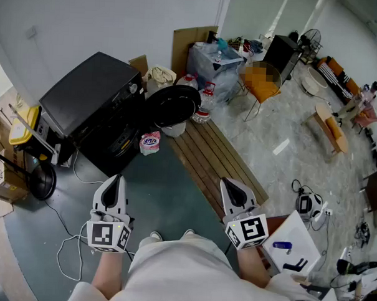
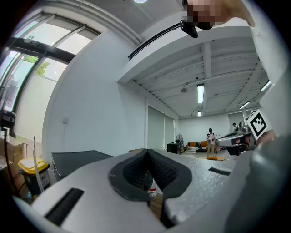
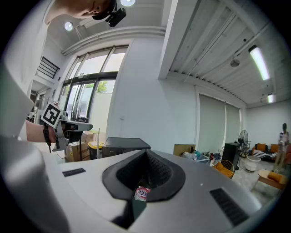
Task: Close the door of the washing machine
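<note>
we stand well back from the washing machine (image 1: 94, 102), which sits ahead and to the left against the wall, its front turned toward us and to the right. its round door (image 1: 173, 104) hangs swung out on the machine's right side, well apart from both tools and roughly between their lines of aim. the left gripper (image 1: 114, 182) has its jaws pressed together on nothing, and the right gripper (image 1: 233, 189) looks the same, pads together and empty. both are about equally far from the door, but the right one sits on the door's outer side, so we judge it better placed to push leftward toward the drum opening. a pink detergent bag (image 1: 150, 142) lies on the floor just below the door, beside the slatted wooden platform (image 1: 216, 163); water bottles (image 1: 206, 102) crowd in behind the door. a loose cable (image 1: 67, 225) trails across the floor in front of us.
</note>
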